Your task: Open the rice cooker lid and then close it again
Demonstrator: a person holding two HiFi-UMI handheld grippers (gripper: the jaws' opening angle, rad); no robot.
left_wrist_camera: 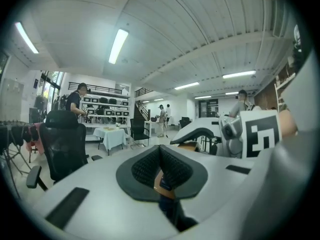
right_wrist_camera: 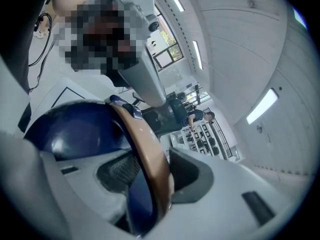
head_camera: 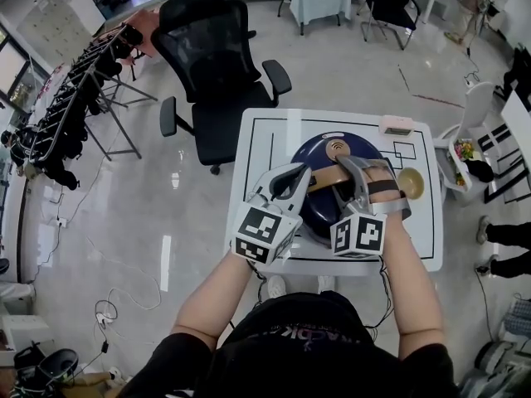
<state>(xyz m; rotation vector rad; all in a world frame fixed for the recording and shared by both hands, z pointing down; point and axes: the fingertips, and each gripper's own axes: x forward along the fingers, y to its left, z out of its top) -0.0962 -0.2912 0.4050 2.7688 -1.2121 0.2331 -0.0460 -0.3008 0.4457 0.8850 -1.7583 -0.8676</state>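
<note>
The rice cooker (head_camera: 325, 162) is sitting in the middle of the white table (head_camera: 264, 152), with its lid down. Both grippers are reaching in over the table's near edge. The right gripper (head_camera: 348, 171) is clamping the tan handle (head_camera: 325, 181), and the left gripper (head_camera: 302, 177) is pinching a sliver of that handle, its pads pressing almost together. A black chair (head_camera: 214, 56) is standing just beyond the table's far left corner.

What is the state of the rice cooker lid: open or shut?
Shut: the blue lid lies flat, its vent facing up, no gap visible.
</note>
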